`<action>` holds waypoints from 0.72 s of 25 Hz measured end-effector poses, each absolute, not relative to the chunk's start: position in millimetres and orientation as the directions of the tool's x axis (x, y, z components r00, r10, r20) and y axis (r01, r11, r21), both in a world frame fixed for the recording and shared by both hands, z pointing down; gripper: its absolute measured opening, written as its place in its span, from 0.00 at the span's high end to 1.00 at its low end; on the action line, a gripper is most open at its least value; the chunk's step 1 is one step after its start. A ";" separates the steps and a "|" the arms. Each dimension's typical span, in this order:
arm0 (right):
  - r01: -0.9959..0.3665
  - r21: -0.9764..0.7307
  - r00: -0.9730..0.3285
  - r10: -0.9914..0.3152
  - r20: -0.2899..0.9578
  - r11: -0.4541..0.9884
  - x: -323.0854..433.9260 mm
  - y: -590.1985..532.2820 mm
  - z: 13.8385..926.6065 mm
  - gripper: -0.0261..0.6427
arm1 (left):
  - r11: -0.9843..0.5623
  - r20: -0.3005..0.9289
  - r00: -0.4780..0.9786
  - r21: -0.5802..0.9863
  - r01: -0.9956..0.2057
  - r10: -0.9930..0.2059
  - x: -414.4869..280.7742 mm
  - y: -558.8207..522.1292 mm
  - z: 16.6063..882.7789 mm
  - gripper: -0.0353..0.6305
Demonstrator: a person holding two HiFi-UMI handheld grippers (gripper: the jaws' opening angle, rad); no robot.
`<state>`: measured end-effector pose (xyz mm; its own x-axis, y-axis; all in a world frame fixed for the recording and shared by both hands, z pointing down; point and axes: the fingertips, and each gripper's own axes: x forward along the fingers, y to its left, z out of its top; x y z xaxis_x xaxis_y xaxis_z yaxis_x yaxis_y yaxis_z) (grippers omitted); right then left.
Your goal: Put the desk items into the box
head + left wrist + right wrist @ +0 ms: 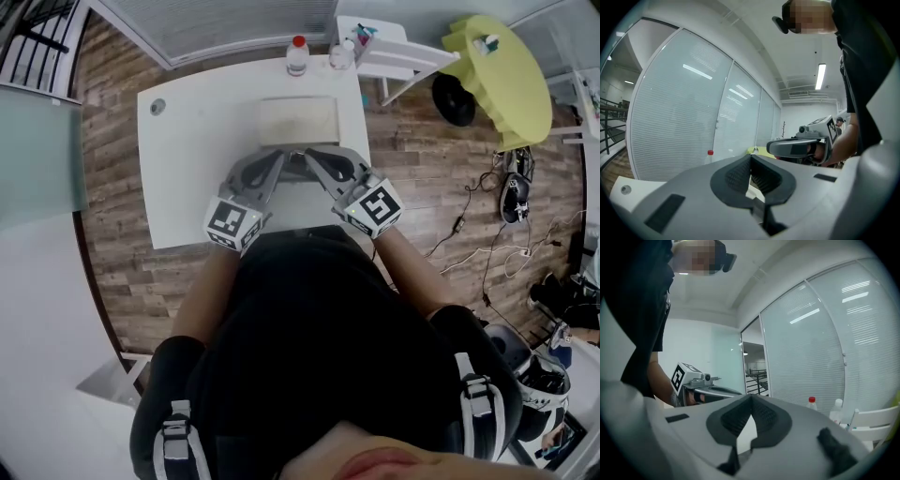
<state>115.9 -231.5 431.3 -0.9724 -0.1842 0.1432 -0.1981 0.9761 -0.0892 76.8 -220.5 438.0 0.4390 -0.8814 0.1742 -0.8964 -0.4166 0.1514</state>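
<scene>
**Two shut, empty grippers just below the box**

Head view: the box (298,120) sits upper centre on the desk (187,169), long side across the frame. The left gripper (275,157) and right gripper (314,157) are just below it, equally near.
Left gripper view: jaws together, nothing held.
Right gripper view: the same.

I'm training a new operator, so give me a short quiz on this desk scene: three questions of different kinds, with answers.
1. True or false: the right tool has its jaws shut with nothing between them.
2. How many bottles stand on the desk? A one, B two, C five.
3. What lies in the middle of the desk?
Key: 1 true; 2 B; 3 the box.
</scene>
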 end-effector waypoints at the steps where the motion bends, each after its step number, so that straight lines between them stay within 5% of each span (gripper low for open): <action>1: -0.199 -0.085 -0.972 -0.186 0.144 0.976 116.1 -231.5 431.2 0.94 | -0.417 0.169 0.438 0.146 -0.897 -0.883 76.4 -220.0 435.6 0.93; 18: -0.196 -0.085 -0.973 -0.183 0.141 0.977 108.5 -242.3 432.5 0.94 | -0.417 0.151 0.434 0.129 -0.899 -0.888 74.9 -229.6 436.6 0.93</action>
<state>108.5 -242.3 432.5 -0.9729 -0.1827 0.1414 -0.1958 0.9770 -0.0846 74.9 -229.6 436.6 0.4339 -0.8883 0.1506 -0.8994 -0.4175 0.1292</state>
